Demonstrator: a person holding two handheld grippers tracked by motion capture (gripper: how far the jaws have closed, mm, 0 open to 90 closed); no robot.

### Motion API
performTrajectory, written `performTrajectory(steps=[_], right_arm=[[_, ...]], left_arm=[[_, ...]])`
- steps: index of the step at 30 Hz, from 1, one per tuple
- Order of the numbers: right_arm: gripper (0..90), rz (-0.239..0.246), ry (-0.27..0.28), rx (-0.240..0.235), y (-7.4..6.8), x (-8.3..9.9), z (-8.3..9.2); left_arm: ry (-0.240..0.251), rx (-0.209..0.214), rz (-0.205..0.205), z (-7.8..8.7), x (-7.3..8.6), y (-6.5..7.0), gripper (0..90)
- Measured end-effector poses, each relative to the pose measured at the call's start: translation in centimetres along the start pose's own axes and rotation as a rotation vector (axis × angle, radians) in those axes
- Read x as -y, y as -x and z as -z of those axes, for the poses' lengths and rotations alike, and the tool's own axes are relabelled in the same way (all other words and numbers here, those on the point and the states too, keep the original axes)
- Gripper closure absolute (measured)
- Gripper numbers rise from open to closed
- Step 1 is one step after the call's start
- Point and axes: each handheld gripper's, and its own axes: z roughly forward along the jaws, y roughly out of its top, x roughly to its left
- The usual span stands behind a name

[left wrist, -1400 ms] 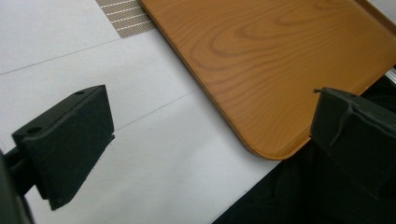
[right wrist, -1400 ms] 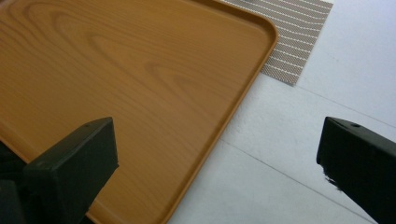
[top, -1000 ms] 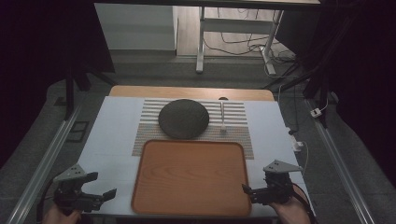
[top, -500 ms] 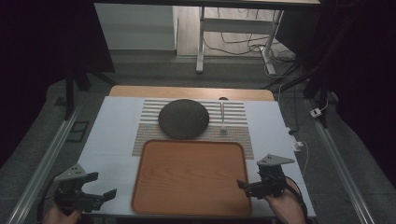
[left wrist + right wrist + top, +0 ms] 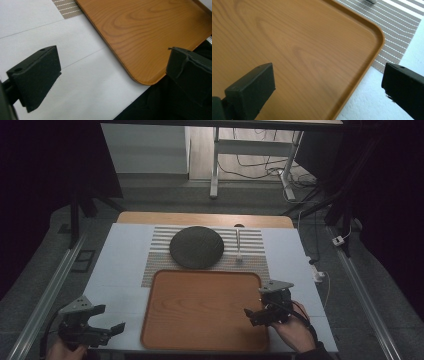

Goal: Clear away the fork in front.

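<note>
A wood-grain tray [image 5: 200,312] lies on the white table [image 5: 120,265] near its front edge. Behind it a dark round plate [image 5: 196,246] rests on a striped placemat [image 5: 252,240], with a slim pale utensil [image 5: 238,244] to the plate's right. My left gripper [image 5: 110,318] hovers at the front left, open, off the tray's near-left corner [image 5: 140,50]. My right gripper [image 5: 251,316] is open, its jaws straddling the tray's right rim [image 5: 362,72]. In the left gripper view [image 5: 112,72] and the right gripper view [image 5: 328,85] the jaws stand wide apart with nothing between them.
The placemat's mesh edge [image 5: 397,32] lies just past the tray's far-right corner. A bare wooden strip [image 5: 205,218] runs along the table's back. Metal rails [image 5: 45,295] flank the table, and cables [image 5: 320,275] trail at the right.
My right gripper has moved forward and a little left, from the table's front right corner to over the tray's right rim. The left gripper has stayed in place.
</note>
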Motion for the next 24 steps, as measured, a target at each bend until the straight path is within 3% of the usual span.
performTrajectory(steps=[2,3,9,11,12,13,15,24], right_arm=[[0.0,0.021,-0.010,0.013,-0.2,-0.1,-0.2],[0.0,0.062,-0.021,0.033,-0.5,-0.3,-0.6],[0.0,0.161,-0.047,0.068,-1.4,-1.0,-1.4],[0.0,0.175,-0.045,0.073,-1.5,-1.1,-1.5],[0.0,0.212,-0.053,0.094,-1.7,-1.3,-1.7],[0.0,0.212,-0.053,0.094,-1.7,-1.3,-1.7],[0.0,0.261,-0.062,0.120,-1.9,-1.7,-2.1],[0.0,0.355,-0.102,0.183,-1.7,-2.8,-3.7]], left_arm=[[0.000,0.000,0.000,0.0,0.0,0.0,0.0],[-0.001,0.000,0.000,0.0,0.0,0.0,0.0],[-0.002,0.001,0.000,0.0,0.0,0.0,0.0],[-0.002,0.000,0.000,0.0,0.0,0.0,0.0],[-0.003,0.001,0.000,0.0,0.0,0.0,0.0],[-0.003,0.001,0.000,0.0,0.0,0.0,0.0],[-0.004,0.000,-0.001,-0.1,0.0,0.0,0.0],[-0.011,0.000,-0.006,-0.1,0.0,0.0,0.0]])
